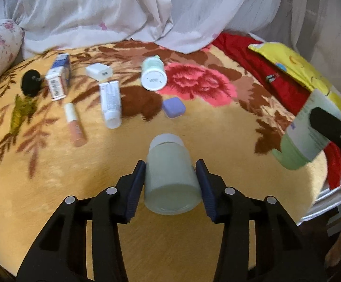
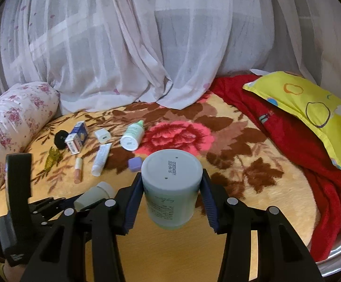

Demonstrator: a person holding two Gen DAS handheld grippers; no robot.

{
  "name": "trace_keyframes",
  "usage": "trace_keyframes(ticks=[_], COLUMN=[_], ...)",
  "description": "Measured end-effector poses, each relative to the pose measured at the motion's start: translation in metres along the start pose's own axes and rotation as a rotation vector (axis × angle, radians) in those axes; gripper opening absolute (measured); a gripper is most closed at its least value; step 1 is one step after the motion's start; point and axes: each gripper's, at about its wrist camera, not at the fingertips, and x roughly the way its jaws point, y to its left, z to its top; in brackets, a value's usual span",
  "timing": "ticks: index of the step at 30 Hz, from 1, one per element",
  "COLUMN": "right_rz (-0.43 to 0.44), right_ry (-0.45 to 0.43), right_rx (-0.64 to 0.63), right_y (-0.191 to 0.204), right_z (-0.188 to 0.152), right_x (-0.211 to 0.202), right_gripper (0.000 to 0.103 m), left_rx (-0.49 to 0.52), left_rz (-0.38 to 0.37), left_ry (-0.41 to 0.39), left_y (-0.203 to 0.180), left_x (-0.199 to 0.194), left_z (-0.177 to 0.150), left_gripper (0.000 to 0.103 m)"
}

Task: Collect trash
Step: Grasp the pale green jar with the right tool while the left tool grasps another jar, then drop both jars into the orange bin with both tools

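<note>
Left gripper [image 1: 170, 171]: low centre of my left wrist view, I have both blue pads pressed against the sides of a frosted pale bottle [image 1: 171, 176], so it is clamped on that bottle; its white cap points away from me, up the frame.
Right gripper [image 2: 172, 192]: low centre of my right wrist view, closed around a green-and-white bottle [image 2: 171, 188], base toward the camera with a printed date code on it.
Cross view: in the left view I see that same green bottle at the right edge, held above the blanket by a black finger [image 1: 330, 127].
Blanket [image 1: 217, 131]: tan with brown leaves and a pink flower at centre; it fills the middle of both views.
Remaining trash, upper left of my left view: blue-and-white carton [image 1: 58, 80] lying beside a black round object [image 1: 30, 82]; white charger block [image 1: 99, 71]; white tube [image 1: 110, 103]; peach lip-gloss tube [image 1: 74, 124]; small lilac case [image 1: 174, 107]; another green-and-white bottle [image 1: 153, 75] on its side, base toward me, touching the flower's edge.
Spacing: these items lie apart from each other, except the carton and the black object, which sit just beside one another.
Surroundings: sheer white curtain [image 2: 135, 42] across the top; floral bolster [image 2: 13, 127] at left; yellow pillow [image 2: 311, 112] on a red blanket [image 2: 288, 141] at right.
</note>
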Motion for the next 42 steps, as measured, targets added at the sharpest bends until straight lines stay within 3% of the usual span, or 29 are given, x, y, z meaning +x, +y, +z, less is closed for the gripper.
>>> trace_keyframes(ticks=[13, 22, 26, 33, 42], right_rz=[0.092, 0.218, 0.297, 0.390, 0.441], right_ry=[-0.013, 0.024, 0.095, 0.304, 0.453], right_rx=[-0.078, -0.181, -0.233, -0.280, -0.303], right_y=[0.062, 0.112, 0.137, 0.166, 0.182], right_z=[-0.010, -0.038, -0.070, -0.144, -0.185], right_x=[-0.036, -0.071, -0.081, -0.068, -0.054], right_gripper=[0.047, 0.047, 0.047, 0.047, 0.048], left_rx=[0.005, 0.026, 0.013, -0.050, -0.083], left_rz=[-0.016, -0.013, -0.019, -0.016, -0.024], left_ry=[-0.060, -0.008, 0.032, 0.142, 0.247], left_y=[0.047, 0.075, 0.087, 0.112, 0.127], left_x=[-0.099, -0.146, -0.157, -0.155, -0.150], left_z=[-0.041, -0.091, -0.123, -0.167, -0.193], left_gripper=[0.042, 0.042, 0.042, 0.042, 0.042])
